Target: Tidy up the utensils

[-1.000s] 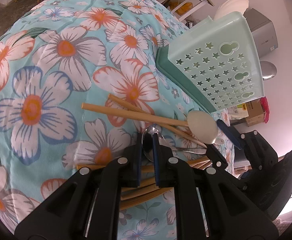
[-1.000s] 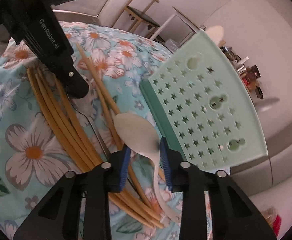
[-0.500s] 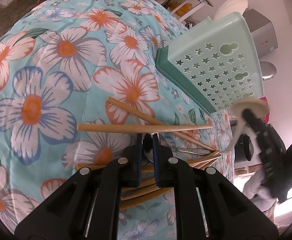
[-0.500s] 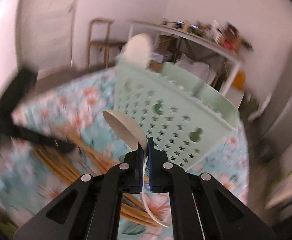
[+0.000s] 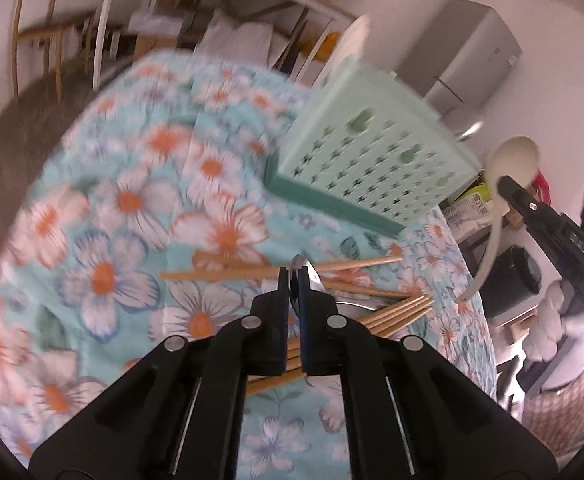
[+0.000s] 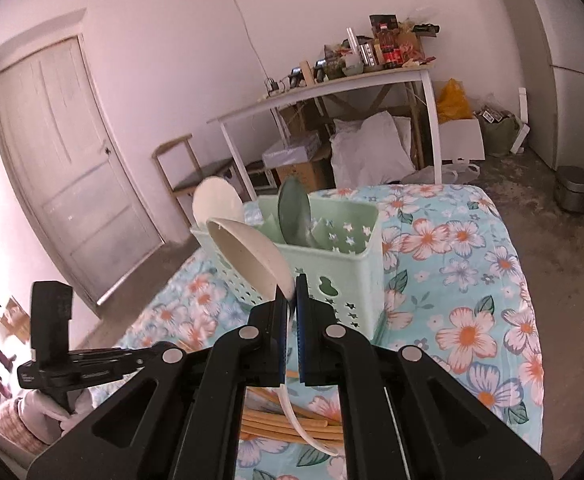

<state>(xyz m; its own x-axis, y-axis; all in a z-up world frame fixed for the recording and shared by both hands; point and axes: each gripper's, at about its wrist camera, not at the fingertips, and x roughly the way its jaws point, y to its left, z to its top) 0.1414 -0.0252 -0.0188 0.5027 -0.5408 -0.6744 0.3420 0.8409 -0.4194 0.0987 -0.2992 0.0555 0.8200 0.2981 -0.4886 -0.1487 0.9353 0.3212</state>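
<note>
A table under a turquoise cloth printed with orange and white flowers [image 6: 468,280] took up most of the room in front of me. Toward its far side stood a mint-green utensil basket [image 6: 332,256] with star-shaped cut-outs, upright on a darker green base [image 5: 332,204]; a cream spoon [image 6: 218,202] and a grey-green spoon [image 6: 294,210] already stood in it, bowls up, at opposite ends. Nearer the person, a loose heap of bamboo chopsticks [image 5: 396,312] lay on the cloth, some bundled, a few crossing at angles. The right gripper [image 6: 291,300] was raised off the table in front of the basket, its blue-padded jaws pinched together on the neck of a cream plastic spoon [image 6: 248,256], whose bowl rose up toward the basket while the curved handle hung down below the jaws. From the other side the same spoon [image 5: 512,160] showed beside the basket's corner, clear of the cloth. The left gripper [image 5: 291,280] hung above the chopstick heap with its jaws together on a metal spoon [image 5: 310,276]; the picture was smeared there, so I could only make out a sliver of bright steel between and beside the pads, and it seemed lifted off the pile. A white-gloved hand [image 6: 48,408] gripped that tool's handle at the lower left.
</note>
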